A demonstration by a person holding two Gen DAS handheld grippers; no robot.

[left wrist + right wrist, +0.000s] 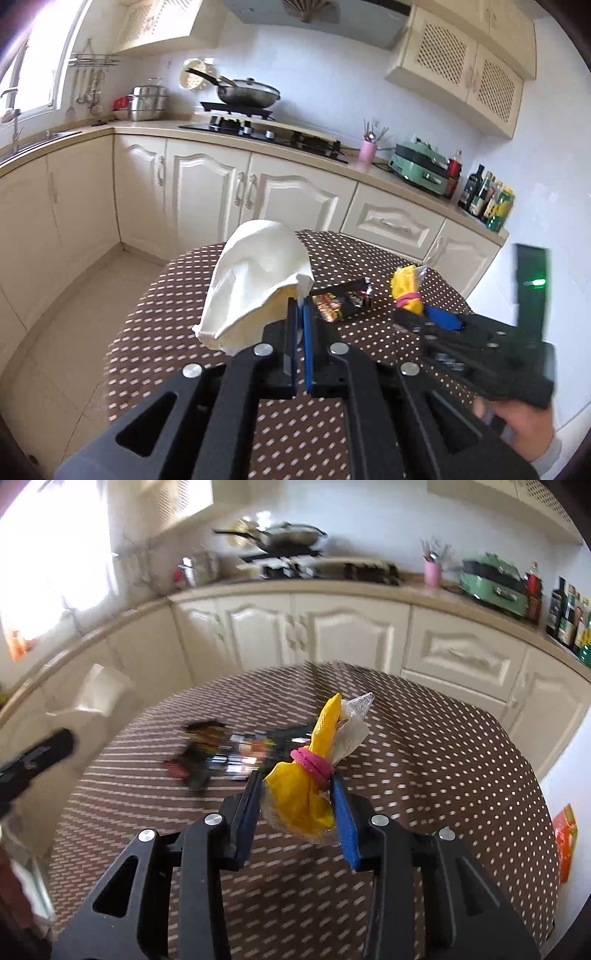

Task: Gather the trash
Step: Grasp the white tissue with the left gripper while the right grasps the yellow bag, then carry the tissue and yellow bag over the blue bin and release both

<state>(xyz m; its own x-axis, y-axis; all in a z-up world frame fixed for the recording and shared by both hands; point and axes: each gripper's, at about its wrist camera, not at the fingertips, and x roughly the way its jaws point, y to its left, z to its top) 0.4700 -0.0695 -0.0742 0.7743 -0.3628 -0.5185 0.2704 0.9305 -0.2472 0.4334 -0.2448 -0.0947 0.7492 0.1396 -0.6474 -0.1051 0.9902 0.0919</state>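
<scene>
Left tool [300, 301]: pressed together on an edge of white crumpled paper [255, 284]; paper lifted clear of the bench, billowing up and to the left of the tips.
Right tool [295, 786]: closed onto a yellow bag [303, 794] tied with a pink band [314, 764]; clear wrap bunched in with it; blue pads [345, 819] pressing both sides.
Yellow bag, position: between the right tool's fingers, neck pointing up and away from the tips; whether its base rests on the bench, cannot tell.
Dark snack wrappers [343, 301]: flat on the bench, just beyond the left tool's tips, left of the right tool; blurred in the right wrist view.
Bench [177, 295]: brown cloth, white dots.
Hand [517, 424]: gripping the right tool's handle, right of the left tool.
Beyond both tools: cream cabinets [207, 188], pan [247, 92] on hob.
</scene>
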